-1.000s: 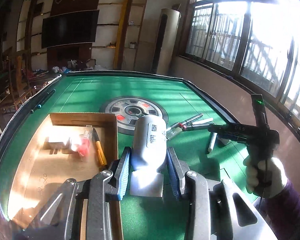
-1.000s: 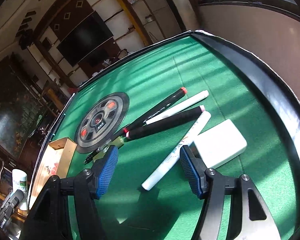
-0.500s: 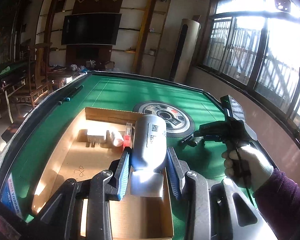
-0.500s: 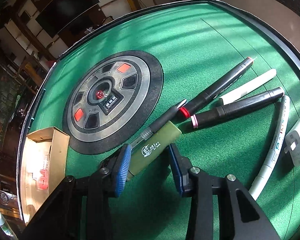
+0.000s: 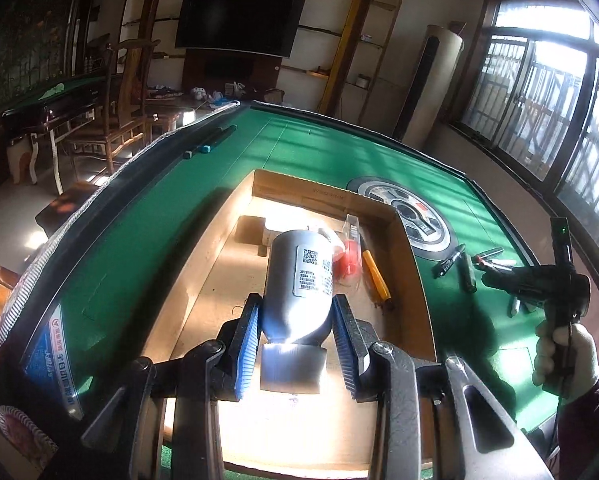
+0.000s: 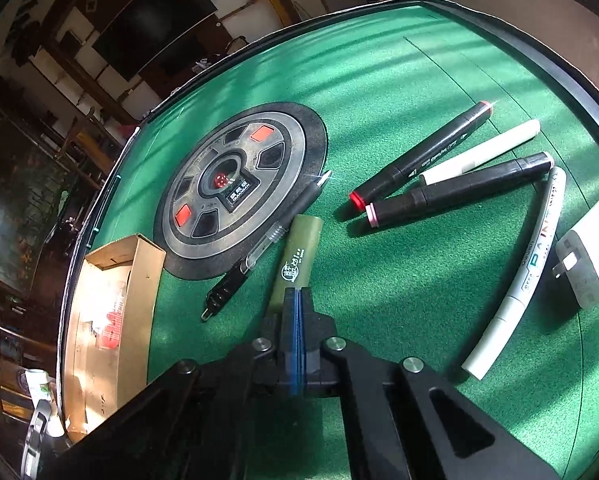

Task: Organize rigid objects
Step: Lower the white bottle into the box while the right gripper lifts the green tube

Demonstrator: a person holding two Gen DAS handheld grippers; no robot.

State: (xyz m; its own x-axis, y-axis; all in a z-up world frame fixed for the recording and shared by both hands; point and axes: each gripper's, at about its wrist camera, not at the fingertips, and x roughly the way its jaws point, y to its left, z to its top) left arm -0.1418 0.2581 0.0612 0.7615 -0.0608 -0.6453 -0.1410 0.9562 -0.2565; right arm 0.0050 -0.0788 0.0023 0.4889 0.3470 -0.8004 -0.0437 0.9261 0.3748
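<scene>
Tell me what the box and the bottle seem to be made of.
Box: brown cardboard, matte, with a raw cut edge along its walls. Bottle: probably plastic, smooth white with a soft sheen and a printed label; the look cannot rule out coated metal.

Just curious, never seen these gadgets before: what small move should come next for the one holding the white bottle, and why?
Probably lower and release. The left hand-held gripper grips the white bottle above the cardboard box, where an orange pen and other items already lie. Its bare floor sits right beneath the bottle, so easing down and opening there looks sensible.
</scene>
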